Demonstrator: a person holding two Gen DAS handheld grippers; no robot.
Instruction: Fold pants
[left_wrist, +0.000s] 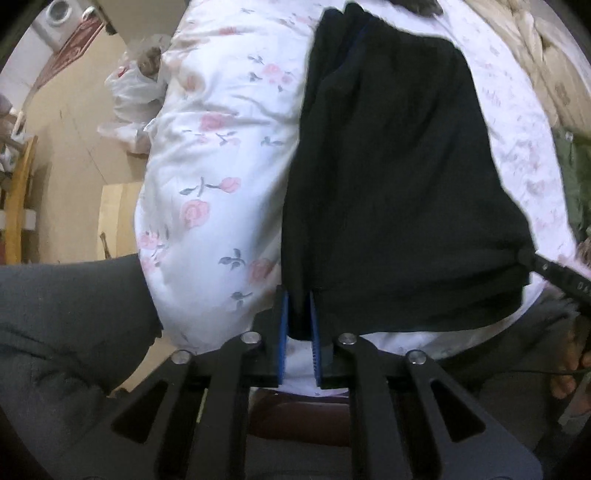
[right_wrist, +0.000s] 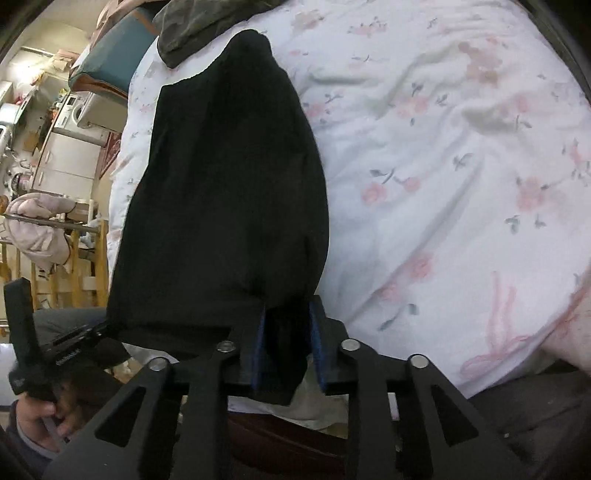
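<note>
Nearest to you, your left tool (left_wrist: 300, 314) has its blue pads (left_wrist: 283, 325) set narrow with the near left corner of the black pants (left_wrist: 388, 177) between them; the cloth fills the slot, so you appear to have it pinched. In the right wrist view your right tool (right_wrist: 286, 332) stands somewhat wider, and a bunched wad of the same near hem hangs down between its pads (right_wrist: 317, 339); whether they press on it or it merely hangs there, you cannot tell. The pants lie already doubled on the bed (left_wrist: 221, 155), on a white sheet printed with pink roses, and run away from you in a long dark panel with the near edge at the bed's edge. Expect this cloth to be light, limp and slack: it will sag between your two grips, drape over anything beneath it and wrinkle if you drag it across the sheet. Nothing here can break. Take it at the corners of the hem, through all layers at once, and keep the edge taut between the tools so the layers do not slide apart. Farther off, an olive garment (right_wrist: 207, 22) lies just past the far end.
</note>
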